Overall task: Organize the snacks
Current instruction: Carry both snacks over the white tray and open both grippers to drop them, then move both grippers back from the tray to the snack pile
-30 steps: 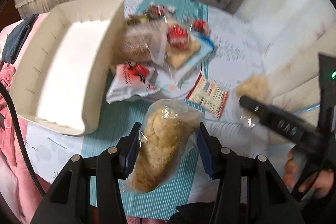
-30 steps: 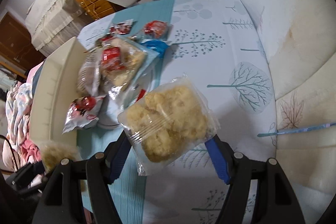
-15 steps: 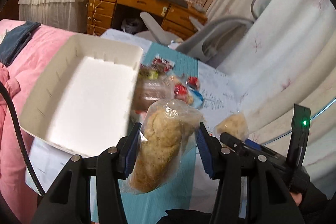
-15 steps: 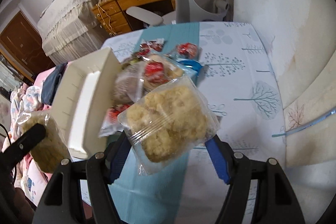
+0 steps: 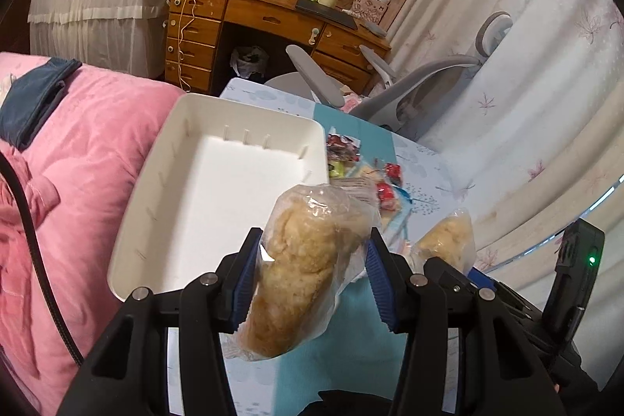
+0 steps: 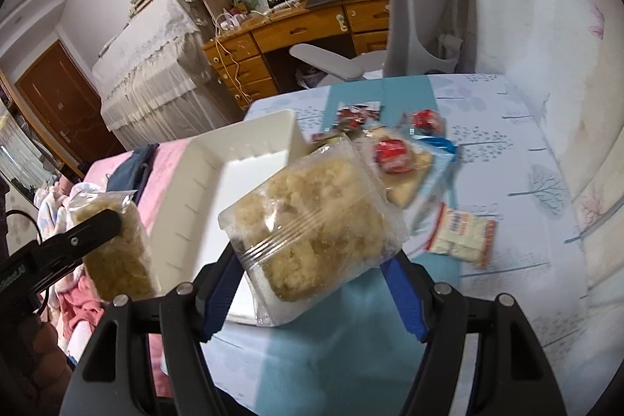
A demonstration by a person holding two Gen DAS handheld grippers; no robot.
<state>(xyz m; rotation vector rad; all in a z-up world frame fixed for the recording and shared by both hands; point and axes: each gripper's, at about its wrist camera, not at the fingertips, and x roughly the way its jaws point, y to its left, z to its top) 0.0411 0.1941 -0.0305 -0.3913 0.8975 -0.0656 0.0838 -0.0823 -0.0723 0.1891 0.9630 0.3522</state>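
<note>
My left gripper [image 5: 312, 279] is shut on a clear-wrapped golden pastry [image 5: 300, 268], held in the air near the front right corner of the white bin [image 5: 163, 158]. My right gripper [image 6: 316, 283] is shut on a second wrapped crumbly pastry [image 6: 312, 225], held above the table beside the bin [image 6: 195, 190]. The right gripper's pastry also shows in the left wrist view [image 5: 444, 240], and the left gripper's pastry shows in the right wrist view [image 6: 117, 260]. The bin is empty.
Several small snack packets [image 6: 394, 154] lie on the tablecloth right of the bin, with a red-striped packet [image 6: 464, 232] nearer. A pink blanket [image 5: 78, 158] lies left of the bin. A grey chair [image 5: 409, 92] and a wooden desk [image 5: 265, 26] stand beyond the table.
Both grippers have risen from the table with their pastries and tilted up, so the room beyond shows. Both pastries now hang near the white bin.
</note>
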